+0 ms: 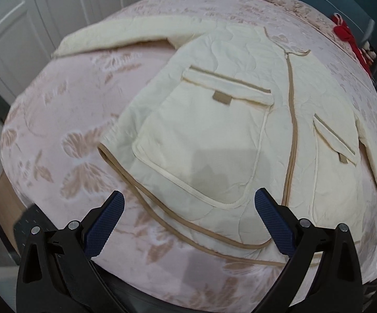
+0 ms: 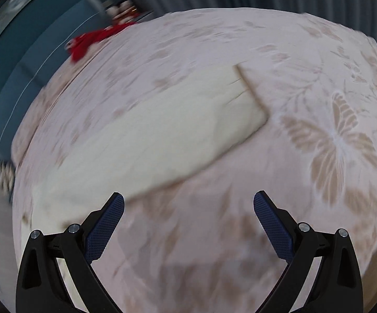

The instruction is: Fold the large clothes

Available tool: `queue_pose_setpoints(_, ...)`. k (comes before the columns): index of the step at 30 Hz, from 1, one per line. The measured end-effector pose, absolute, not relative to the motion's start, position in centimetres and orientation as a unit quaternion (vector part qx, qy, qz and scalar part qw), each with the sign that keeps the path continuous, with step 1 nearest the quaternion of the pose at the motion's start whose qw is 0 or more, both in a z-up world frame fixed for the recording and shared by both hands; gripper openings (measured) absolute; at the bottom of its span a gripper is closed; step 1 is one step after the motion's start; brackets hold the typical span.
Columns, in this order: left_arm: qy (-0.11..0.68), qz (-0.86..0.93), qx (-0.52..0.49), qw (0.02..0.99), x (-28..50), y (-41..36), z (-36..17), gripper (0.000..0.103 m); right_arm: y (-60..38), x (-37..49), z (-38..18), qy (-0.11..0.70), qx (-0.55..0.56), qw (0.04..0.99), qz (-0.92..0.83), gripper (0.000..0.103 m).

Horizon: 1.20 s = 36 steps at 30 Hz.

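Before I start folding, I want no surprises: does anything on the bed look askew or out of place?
Nothing stands out. The cream jacket lies flat, front up and zipped, on the pink bedspread, sleeves spread. Both grippers are open.

Your light is soft and even, with no glare. In the left wrist view the cream jacket point(image 1: 214, 130) is fairly sharp, and a grey shadow lies on its lower pocket just ahead of the left claw point(image 1: 188, 208). Your right wrist view is smeared with motion blur, so the sleeve point(image 2: 149, 135) looks streaked. Both fisheye pictures bulge the bed point(image 1: 58, 130) and darken at the corners.
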<state>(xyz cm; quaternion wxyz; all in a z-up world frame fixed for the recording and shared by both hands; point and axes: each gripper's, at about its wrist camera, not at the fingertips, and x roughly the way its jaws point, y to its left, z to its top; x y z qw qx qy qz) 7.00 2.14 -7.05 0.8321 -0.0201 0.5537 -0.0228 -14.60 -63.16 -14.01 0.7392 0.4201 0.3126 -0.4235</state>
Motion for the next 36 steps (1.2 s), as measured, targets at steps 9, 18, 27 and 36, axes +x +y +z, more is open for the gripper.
queue_pose_setpoints(9, 0.565, -0.023, 0.016, 0.824, 8.2, -0.5, -8.6, 0.098, -69.2, -14.3, -17.4, 0.279, 0.462, 0.704, -0.462, 0.083)
queue_pose_setpoints(18, 0.557, -0.029, 0.043, 0.829, 9.0, -1.9, -8.9, 0.098, -68.6, -8.8, -12.1, 0.253, 0.416, 0.766, -0.419, 0.012)
queue_pose_setpoints(27, 0.560, -0.022, 0.021, 0.828, 9.4, -0.6, -9.5, 0.098, -52.0, 7.7, -1.4, 0.275, 0.257, 0.908, -0.184, 0.011)
queue_pose_setpoints(36, 0.557, 0.005, -0.013, 0.830, 10.3, 3.9, -9.6, 0.098, -32.4, 19.6, -3.2, 0.353, 0.168, 0.920, 0.021, 0.011)
